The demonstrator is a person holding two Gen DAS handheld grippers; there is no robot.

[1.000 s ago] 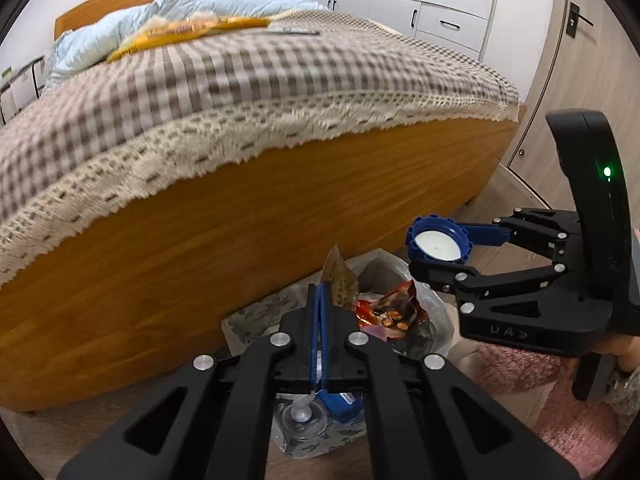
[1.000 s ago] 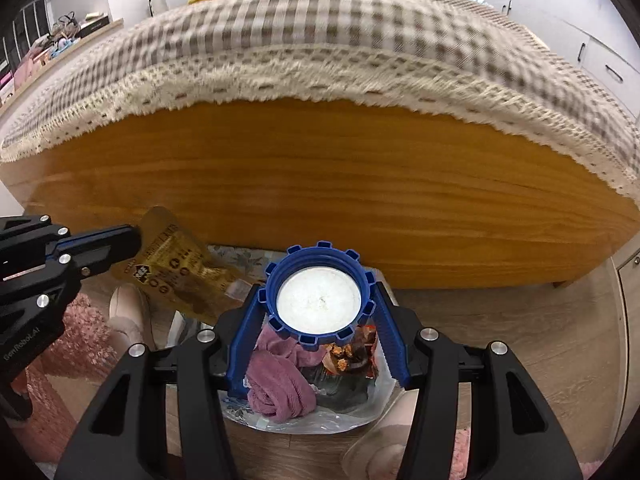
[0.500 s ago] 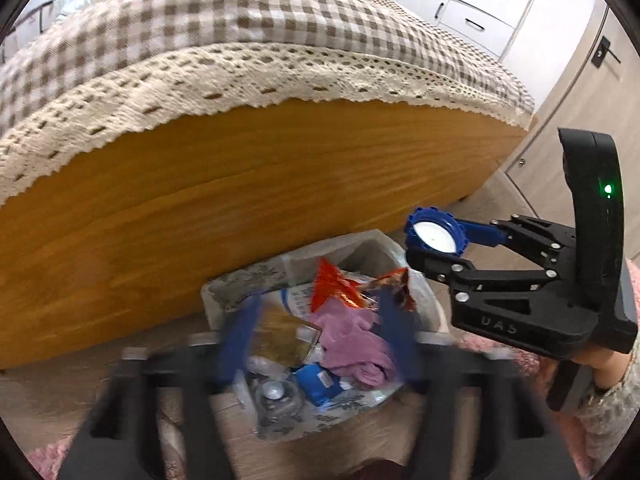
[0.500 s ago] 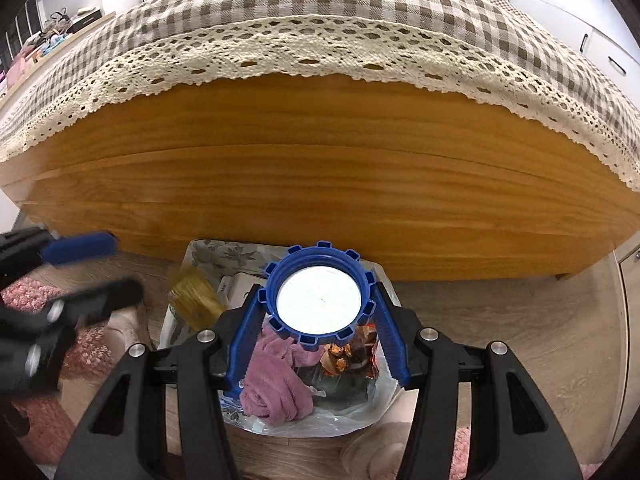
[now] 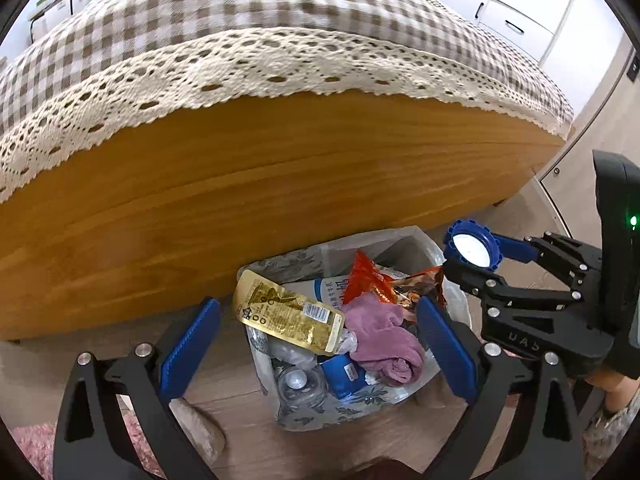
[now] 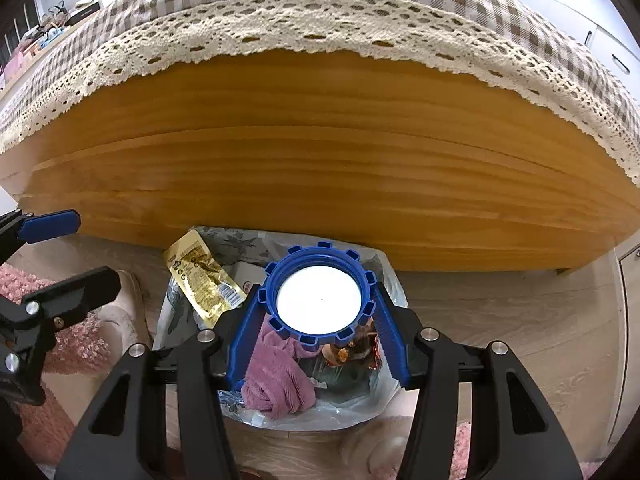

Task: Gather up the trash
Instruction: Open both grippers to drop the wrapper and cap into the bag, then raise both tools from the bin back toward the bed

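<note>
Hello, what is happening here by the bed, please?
A person with a gripper in each hand is collecting trash into the plastic-lined bin beside the wooden bed frame. The left gripper has just been opening and stands wide with nothing between its pads; the flat gold foil packet lies on top of the trash. The right gripper holds a blue ridged cap with a white centre above the bin.

Both tools share one build: the left gripper (image 5: 316,340) and right gripper (image 6: 318,336) have matte black angular linkage arms with triangular cut-outs and silver screw heads, ending in flat blue ribbed fingers (image 5: 188,350). The right one's black housing bears a green light and embossed lettering.
</note>
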